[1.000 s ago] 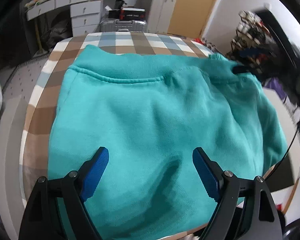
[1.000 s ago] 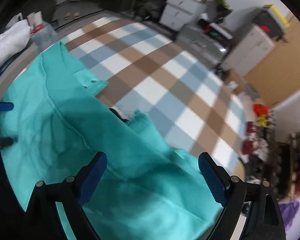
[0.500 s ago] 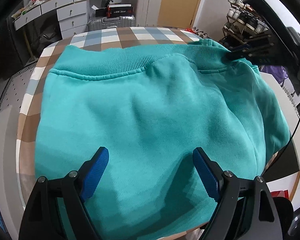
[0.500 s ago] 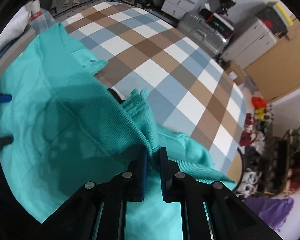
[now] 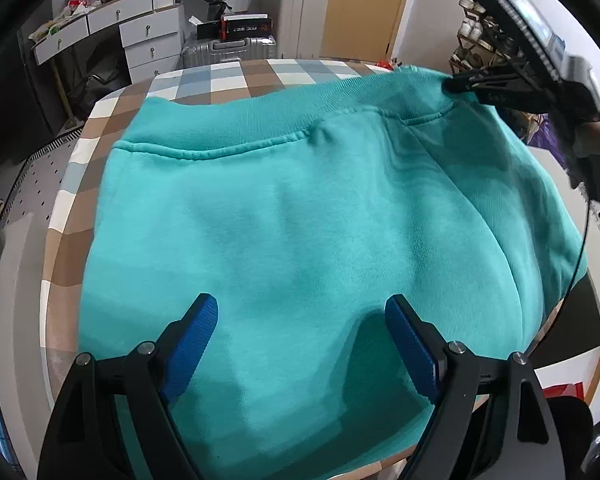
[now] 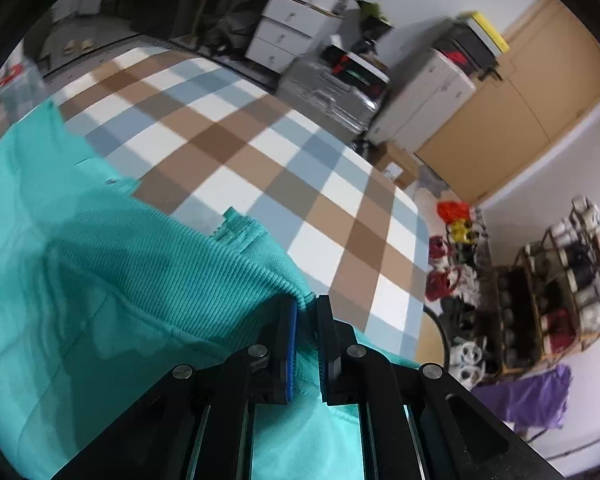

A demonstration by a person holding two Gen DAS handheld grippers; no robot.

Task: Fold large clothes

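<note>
A round bench (image 5: 100, 128) under a brown, blue and white checked cloth carries a large teal sweatshirt (image 5: 300, 220), which lies spread over most of the near half and reaches the bench edge on the right side of the left wrist view. The fleece looks thick and soft, lying in shallow waves, with a ribbed band (image 6: 172, 264) running along its far edge above a raised seam. The step in hand appears to be taking hold of the garment for a fold: the right tool (image 6: 306, 316) has just been closing and now pinches the ribbed band at the garment's far right corner, cloth bunched between its blue pads. The left tool (image 5: 300, 332) hovers with its jaws spread wide over the near part of the fleece, nothing between them. The next move likely calls for the left tool to drop and take a matching hold, so both can carry the cloth over together; a lift by one corner alone would probably drag and skew so heavy a garment. A small teal tab (image 6: 236, 228) of ribbing sticks up just beyond the pinched corner.
</note>
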